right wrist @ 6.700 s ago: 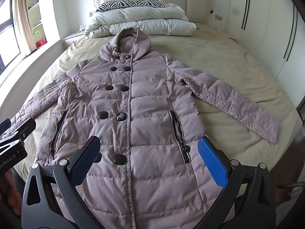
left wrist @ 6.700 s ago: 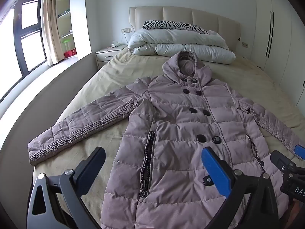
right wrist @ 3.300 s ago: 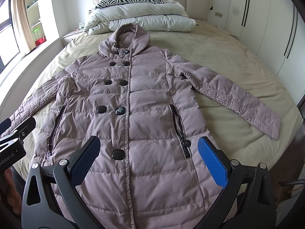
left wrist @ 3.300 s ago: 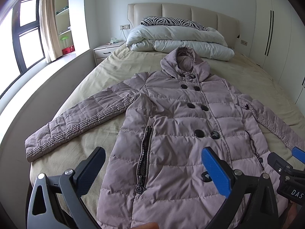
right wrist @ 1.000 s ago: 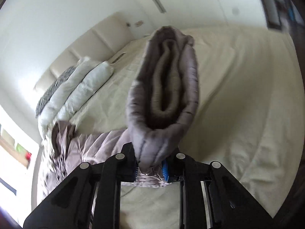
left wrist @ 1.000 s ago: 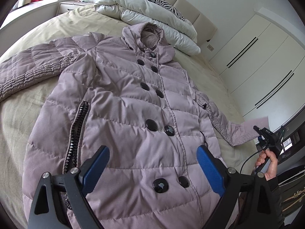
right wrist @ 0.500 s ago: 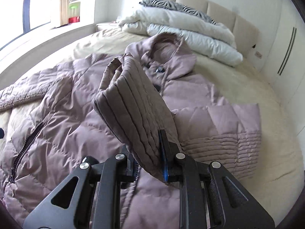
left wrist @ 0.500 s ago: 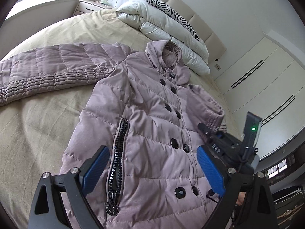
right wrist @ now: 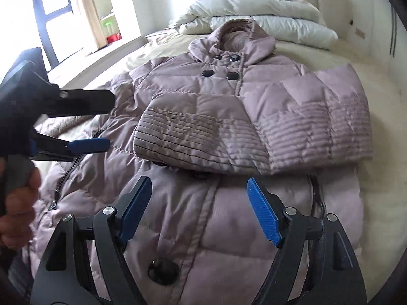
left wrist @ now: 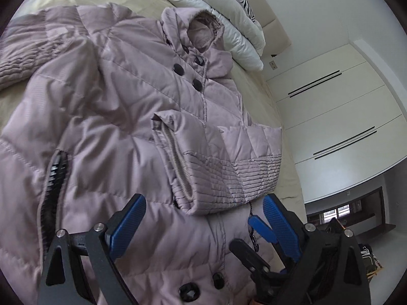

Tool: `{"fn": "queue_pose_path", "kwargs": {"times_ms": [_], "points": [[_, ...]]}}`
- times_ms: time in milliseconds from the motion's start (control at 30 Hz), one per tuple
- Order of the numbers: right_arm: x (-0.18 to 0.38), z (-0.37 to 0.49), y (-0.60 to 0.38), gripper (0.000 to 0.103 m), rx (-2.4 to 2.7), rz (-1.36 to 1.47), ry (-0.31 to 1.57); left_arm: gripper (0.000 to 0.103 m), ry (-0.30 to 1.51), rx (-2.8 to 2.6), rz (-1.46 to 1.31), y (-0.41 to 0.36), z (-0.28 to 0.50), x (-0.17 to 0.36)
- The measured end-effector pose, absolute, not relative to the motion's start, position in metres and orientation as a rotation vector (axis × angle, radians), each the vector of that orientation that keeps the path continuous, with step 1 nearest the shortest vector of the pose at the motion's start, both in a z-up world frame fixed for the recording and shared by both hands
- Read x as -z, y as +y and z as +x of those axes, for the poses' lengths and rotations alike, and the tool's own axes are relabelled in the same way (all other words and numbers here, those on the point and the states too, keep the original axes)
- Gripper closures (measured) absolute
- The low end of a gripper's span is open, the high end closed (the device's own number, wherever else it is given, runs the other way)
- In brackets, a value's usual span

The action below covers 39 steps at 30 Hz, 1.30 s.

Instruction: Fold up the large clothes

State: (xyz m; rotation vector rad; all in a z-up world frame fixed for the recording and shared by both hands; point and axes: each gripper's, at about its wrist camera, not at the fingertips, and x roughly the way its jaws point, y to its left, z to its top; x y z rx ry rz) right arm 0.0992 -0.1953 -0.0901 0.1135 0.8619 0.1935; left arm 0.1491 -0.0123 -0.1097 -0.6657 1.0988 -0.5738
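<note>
The mauve puffer coat [right wrist: 193, 198] lies buttoned on the bed [right wrist: 376, 132], one sleeve [right wrist: 229, 137] folded across its chest. Left gripper [left wrist: 203, 226] and right gripper [right wrist: 198, 208] hover above, both spread and empty.

Bright, soft daylight, entering through the tall dark-framed window [right wrist: 54, 12], blown out to white glare at upper left of right wrist view. Strong fisheye bending with black vignette at corners. Motion blur on the near blue-padded black left gripper [right wrist: 86, 145] and along the puffy mauve quilted coat [left wrist: 106, 117]. Faint, diffuse shadows under the folded sleeve.
</note>
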Motion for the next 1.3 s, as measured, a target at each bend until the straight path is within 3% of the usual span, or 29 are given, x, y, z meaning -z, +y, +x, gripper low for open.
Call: {"fn": "queue_pose_path", "kwargs": {"times_ms": [133, 200, 300, 367, 533, 933, 1300], "points": [[0.085, 0.072, -0.246, 0.026, -0.163, 0.306, 0.830, 0.016, 1.175, 0.578, -0.664, -0.038, 0.172, 0.120], [0.089, 0.063, -0.267, 0.026, -0.151, 0.383, 0.835, 0.026, 1.199, 0.553, -0.659, -0.044, 0.178, 0.127], [0.098, 0.052, -0.290, 0.026, -0.141, 0.473, 0.843, 0.065, 1.217, 0.517, -0.634, -0.050, 0.188, 0.134], [0.105, 0.049, -0.300, 0.026, -0.147, 0.522, 0.848, 0.077, 1.228, 0.531, -0.651, -0.050, 0.193, 0.140], [0.112, 0.044, -0.321, 0.026, -0.180, 0.656, 0.830, 0.083, 1.161, 0.551, -0.604, -0.047, 0.204, 0.107], [0.135, 0.080, -0.393, 0.025, -0.241, 1.287, 0.645, 0.083, 0.771, 0.590, -0.586, 0.018, 0.238, -0.078], [0.180, 0.169, -0.402, 0.025, -0.227, 1.693, 0.462, 0.084, 0.712, 0.597, -0.623, 0.046, 0.249, -0.090]]}}
